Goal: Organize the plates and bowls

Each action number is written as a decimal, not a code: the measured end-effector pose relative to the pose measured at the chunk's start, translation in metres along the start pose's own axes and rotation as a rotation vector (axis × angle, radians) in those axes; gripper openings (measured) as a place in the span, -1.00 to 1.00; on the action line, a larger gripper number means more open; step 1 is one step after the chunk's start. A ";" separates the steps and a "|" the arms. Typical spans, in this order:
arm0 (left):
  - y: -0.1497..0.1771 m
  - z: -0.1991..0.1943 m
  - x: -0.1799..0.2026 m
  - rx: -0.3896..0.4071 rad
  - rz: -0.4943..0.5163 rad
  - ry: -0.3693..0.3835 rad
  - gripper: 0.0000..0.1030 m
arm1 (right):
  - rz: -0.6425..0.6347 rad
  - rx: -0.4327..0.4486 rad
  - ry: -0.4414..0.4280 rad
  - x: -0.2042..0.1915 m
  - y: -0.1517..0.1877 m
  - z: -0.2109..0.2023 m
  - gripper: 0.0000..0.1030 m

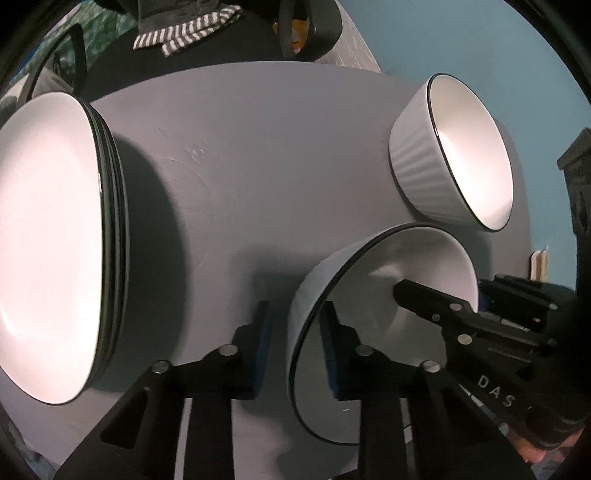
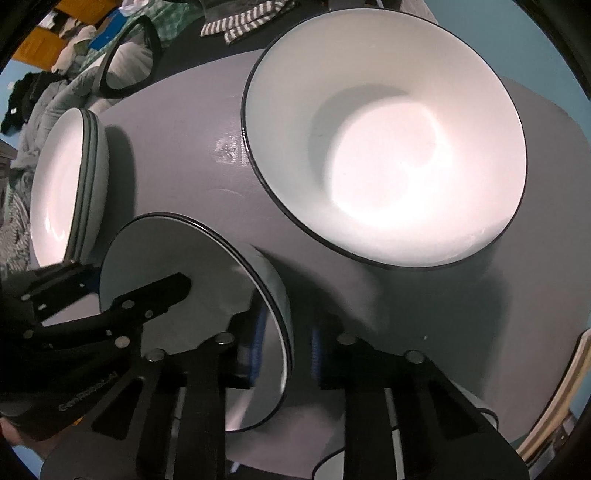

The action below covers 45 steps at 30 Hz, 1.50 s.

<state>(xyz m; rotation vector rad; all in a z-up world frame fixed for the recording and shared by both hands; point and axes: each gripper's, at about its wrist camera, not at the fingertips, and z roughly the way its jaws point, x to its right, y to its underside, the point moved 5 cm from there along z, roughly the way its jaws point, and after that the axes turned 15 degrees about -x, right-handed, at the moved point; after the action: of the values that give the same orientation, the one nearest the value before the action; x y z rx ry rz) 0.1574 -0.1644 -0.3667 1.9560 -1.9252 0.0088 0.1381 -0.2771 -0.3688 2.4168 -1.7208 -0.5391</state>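
Note:
A white bowl with a black rim sits on the grey table, between both grippers. My left gripper is open, its jaws astride the bowl's near rim. My right gripper is open too, its jaws astride the opposite rim of the same bowl. A second, ribbed white bowl stands farther back and fills the right wrist view. A stack of white plates lies at the left, also seen in the right wrist view.
A striped cloth and dark items lie beyond the table's far edge. A chair armrest and piled laundry are off the left side. A blue wall is behind. A light wooden edge shows at the right.

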 end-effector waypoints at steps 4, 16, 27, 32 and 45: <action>0.005 0.004 -0.001 -0.011 -0.015 -0.001 -0.66 | 0.002 0.002 0.000 -0.008 -0.002 0.005 -0.76; 0.014 0.017 -0.003 -0.009 -0.059 -0.006 -0.68 | 0.056 0.000 -0.007 -0.013 -0.008 0.009 -0.85; 0.013 -0.005 -0.002 0.037 -0.025 -0.005 -0.68 | 0.070 0.031 0.000 -0.019 0.006 -0.017 -0.85; 0.014 -0.022 0.006 0.073 0.009 -0.007 -0.68 | 0.070 0.068 0.006 -0.017 0.011 -0.040 -0.85; -0.011 -0.036 0.033 0.127 0.086 -0.023 -0.68 | 0.087 0.134 0.052 0.003 -0.003 -0.089 -0.85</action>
<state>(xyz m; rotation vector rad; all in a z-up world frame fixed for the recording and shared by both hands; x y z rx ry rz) 0.1797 -0.1865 -0.3277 1.9581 -2.0684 0.1359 0.1732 -0.2881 -0.2875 2.4057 -1.8868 -0.3582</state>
